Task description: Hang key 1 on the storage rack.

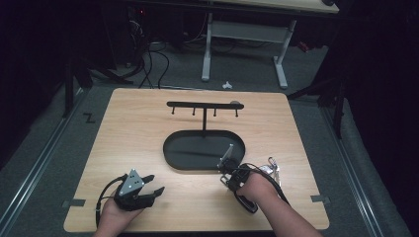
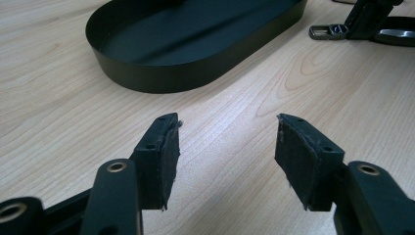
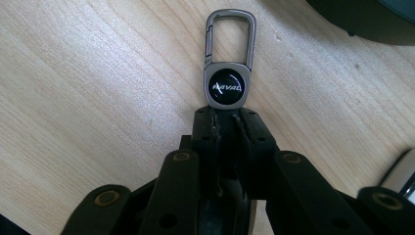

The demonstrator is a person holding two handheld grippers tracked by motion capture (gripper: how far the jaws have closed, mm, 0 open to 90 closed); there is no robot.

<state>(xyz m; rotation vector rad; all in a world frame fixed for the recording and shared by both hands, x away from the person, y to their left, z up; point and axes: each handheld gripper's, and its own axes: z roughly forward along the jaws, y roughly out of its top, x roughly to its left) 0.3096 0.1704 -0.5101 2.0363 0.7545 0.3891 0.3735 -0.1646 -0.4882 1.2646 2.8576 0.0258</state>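
A grey metal keychain lies on the wooden table just right of the black oval tray (image 1: 170, 153). Its carabiner clip (image 3: 230, 34) and round black badge (image 3: 227, 87) stick out past my right gripper (image 3: 227, 120), which is shut on the strap behind the badge. In the high view that gripper (image 1: 223, 173) sits at the tray's right front, with the keychain's silver end (image 1: 272, 165) lying behind the hand. My left gripper (image 1: 154, 183) rests low at the table's front left. Its jaws are open over bare wood (image 2: 227, 147), facing the tray's wall (image 2: 161, 78).
A black T-shaped stand (image 1: 204, 105) with several small hooks rises from the tray's far side. The table's front edge runs just behind both hands. On the floor beyond the table are a white desk frame (image 1: 281, 64) and cables (image 1: 148, 64).
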